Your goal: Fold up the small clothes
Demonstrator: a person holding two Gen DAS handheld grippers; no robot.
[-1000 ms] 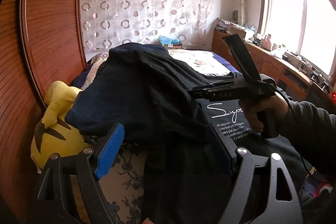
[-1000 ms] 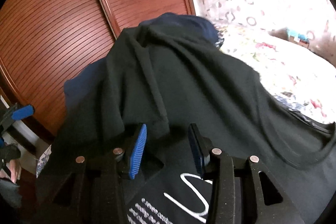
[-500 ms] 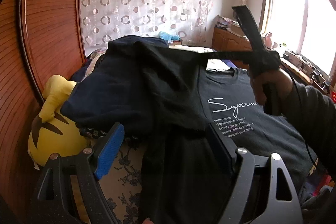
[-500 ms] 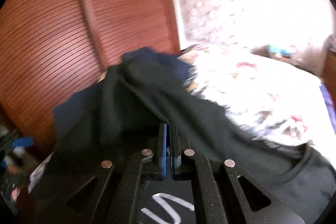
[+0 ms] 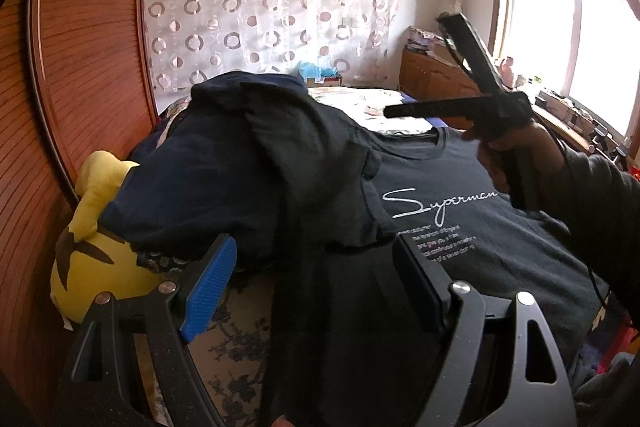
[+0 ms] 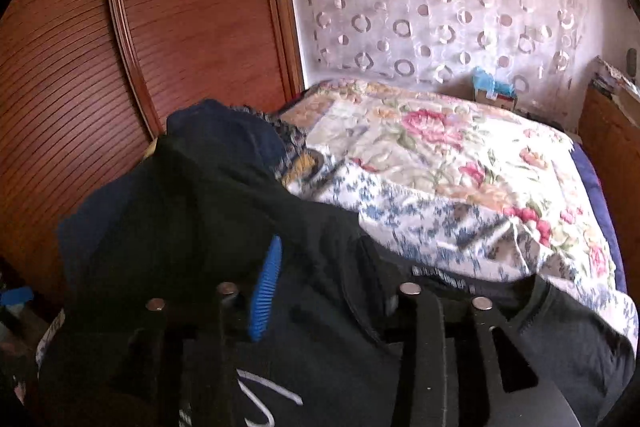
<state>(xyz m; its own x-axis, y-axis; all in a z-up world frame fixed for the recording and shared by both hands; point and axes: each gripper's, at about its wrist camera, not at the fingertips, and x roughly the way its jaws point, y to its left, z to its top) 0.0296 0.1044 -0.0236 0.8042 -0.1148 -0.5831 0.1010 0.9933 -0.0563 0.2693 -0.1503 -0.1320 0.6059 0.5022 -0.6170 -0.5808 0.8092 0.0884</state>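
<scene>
Both tongs [image 5: 316, 283] [image 6: 332, 287] gaping over black tee [image 5: 460, 227] on bed [image 6: 440, 155]

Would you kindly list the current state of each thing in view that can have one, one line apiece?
Left gripper: open, black fabric between its fingers, ungripped.
Right gripper: open, above the shirt.
Dark grey T-shirt with white script print: spread flat, print up, neckline away from the camera.
Navy garment: heaped, unfolded.
Yellow plush toy: partly covered by the heap.
Floral bedspread: rumpled.
</scene>
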